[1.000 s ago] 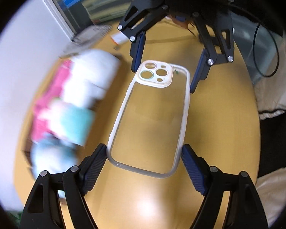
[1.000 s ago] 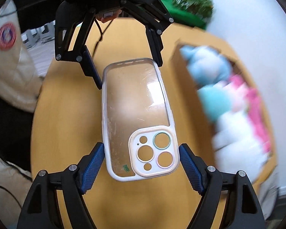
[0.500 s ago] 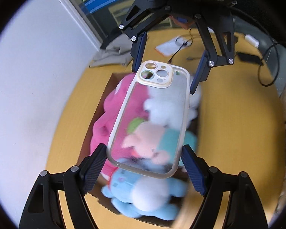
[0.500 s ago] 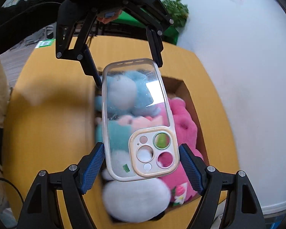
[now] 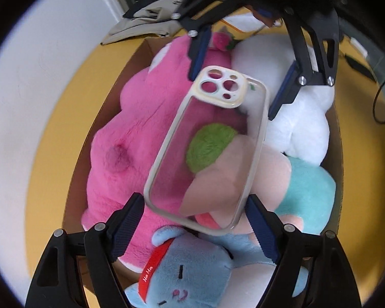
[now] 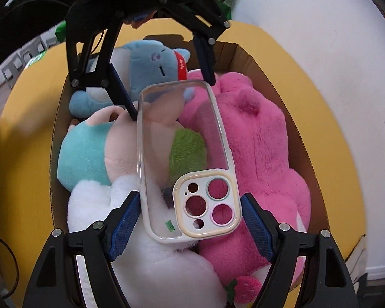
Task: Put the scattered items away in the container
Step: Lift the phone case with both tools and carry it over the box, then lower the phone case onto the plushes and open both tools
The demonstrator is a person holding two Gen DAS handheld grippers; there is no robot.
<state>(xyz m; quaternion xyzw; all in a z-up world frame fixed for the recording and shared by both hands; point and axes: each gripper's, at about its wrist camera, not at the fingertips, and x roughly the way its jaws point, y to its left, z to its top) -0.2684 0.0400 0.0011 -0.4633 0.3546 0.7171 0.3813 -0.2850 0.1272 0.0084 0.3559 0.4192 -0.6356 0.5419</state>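
A clear phone case (image 5: 208, 148) with a cream camera frame lies on the plush toys inside the cardboard box (image 5: 131, 59). In the left wrist view my left gripper (image 5: 195, 220) is open, its blue pads either side of the case's bottom end with gaps. In the right wrist view my right gripper (image 6: 190, 218) is open around the camera end of the case (image 6: 187, 159), also with gaps. Each gripper shows opposite the other, open, at the far end of the case.
The box (image 6: 246, 56) holds a pink plush (image 6: 259, 154), a white plush (image 6: 151, 264), a teal and peach plush (image 6: 89, 148) and a blue plush (image 6: 151, 59). It stands on a yellow table (image 6: 318, 97) beside a white wall. Cables and cloth lie beyond.
Both grippers carried the case from above the bare table to over the box and lowered it. Both have opened, and the case now tilts on the plush toys.
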